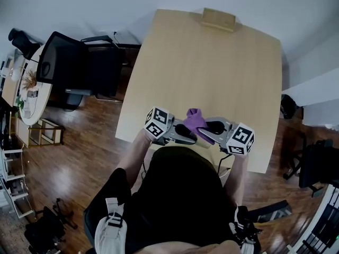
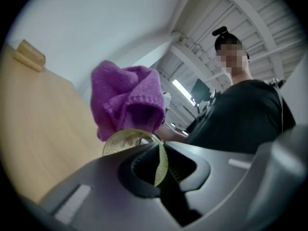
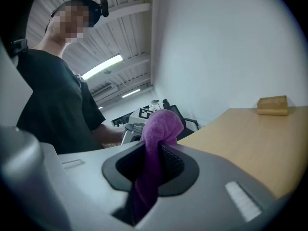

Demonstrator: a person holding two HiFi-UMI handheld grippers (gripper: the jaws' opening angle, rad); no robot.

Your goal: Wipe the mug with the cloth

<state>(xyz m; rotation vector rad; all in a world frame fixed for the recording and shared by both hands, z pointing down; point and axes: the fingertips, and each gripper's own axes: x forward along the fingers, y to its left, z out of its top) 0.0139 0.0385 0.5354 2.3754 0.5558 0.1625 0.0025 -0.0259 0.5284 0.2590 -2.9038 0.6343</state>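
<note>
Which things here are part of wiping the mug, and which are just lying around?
In the job: purple cloth; yellow-green mug.
Just lying about: wooden block; office chair.

No word, number or brand name can be read in any view. Behind the jaws of the left gripper [image 1: 188, 135] sits the left marker cube [image 1: 158, 122], and behind those of the right gripper [image 1: 207, 127] the right marker cube [image 1: 241, 138]. Both show only black-and-white square patterns, no letters.
</note>
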